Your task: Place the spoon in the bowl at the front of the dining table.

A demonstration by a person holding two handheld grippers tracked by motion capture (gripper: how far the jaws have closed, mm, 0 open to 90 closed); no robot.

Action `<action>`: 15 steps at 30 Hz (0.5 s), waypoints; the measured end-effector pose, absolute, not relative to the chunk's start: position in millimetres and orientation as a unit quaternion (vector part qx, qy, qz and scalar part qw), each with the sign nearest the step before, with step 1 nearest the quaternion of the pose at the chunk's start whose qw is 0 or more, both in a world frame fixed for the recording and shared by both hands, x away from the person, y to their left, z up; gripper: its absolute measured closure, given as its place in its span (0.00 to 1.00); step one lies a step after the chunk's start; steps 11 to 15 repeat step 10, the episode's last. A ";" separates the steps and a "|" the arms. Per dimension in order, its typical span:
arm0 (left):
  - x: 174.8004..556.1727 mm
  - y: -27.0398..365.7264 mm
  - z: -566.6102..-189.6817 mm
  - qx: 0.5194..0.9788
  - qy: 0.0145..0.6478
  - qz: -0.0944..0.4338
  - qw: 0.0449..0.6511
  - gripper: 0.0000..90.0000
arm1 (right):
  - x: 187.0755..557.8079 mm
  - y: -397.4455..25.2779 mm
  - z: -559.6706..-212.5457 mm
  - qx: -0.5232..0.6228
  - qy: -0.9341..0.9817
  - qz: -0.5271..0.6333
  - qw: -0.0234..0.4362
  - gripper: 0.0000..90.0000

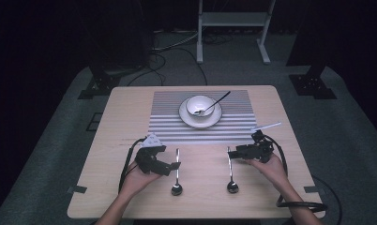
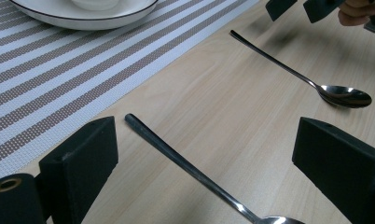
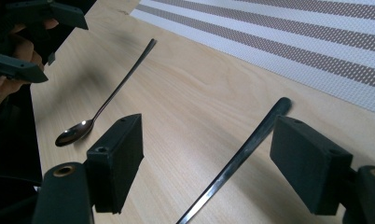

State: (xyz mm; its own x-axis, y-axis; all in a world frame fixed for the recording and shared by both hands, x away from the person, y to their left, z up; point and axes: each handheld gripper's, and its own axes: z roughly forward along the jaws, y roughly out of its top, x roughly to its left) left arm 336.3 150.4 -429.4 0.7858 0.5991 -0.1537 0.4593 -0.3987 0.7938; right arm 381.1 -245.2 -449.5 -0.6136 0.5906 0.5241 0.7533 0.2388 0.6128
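Dark room w/ grey carpet, a white metal stand [image 1: 233,21] at the back. Light wood table [image 1: 125,108] in the middle, striped placemat [image 1: 168,117] on its far half. On the mat: white plate [image 1: 186,119] w/ a white bowl [image 1: 196,104] on it, dark-handled spoon [image 1: 214,103] leaning in the bowl.

Left hand-held gripper [image 1: 170,165] is held low over the table, jaws wide apart, nothing between the pads; left spoon [image 1: 177,173] lies flat just ahead of it, handle running between the jaws in the left gripper view [image 2: 185,163], no contact seen.

Right hand-held gripper [image 1: 231,153] also spread wide, holding nothing. Right spoon [image 1: 230,173] lies on the table; its handle passes between the jaws, close to the right-side pad in the right gripper view [image 3: 241,154]. Can't tell if it touches.
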 end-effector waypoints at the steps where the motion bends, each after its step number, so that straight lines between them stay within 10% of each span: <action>1: 336.4 150.4 -429.6 0.833 0.318 0.079 0.446 0.06 | 380.0 -245.4 -450.0 -0.429 -0.782 -0.443 0.093 0.27; 15: 336.7 150.2 -430.2 0.834 0.320 0.083 0.441 0.05 | 366.8 -244.7 -453.2 -0.424 -0.785 -0.443 0.090 0.27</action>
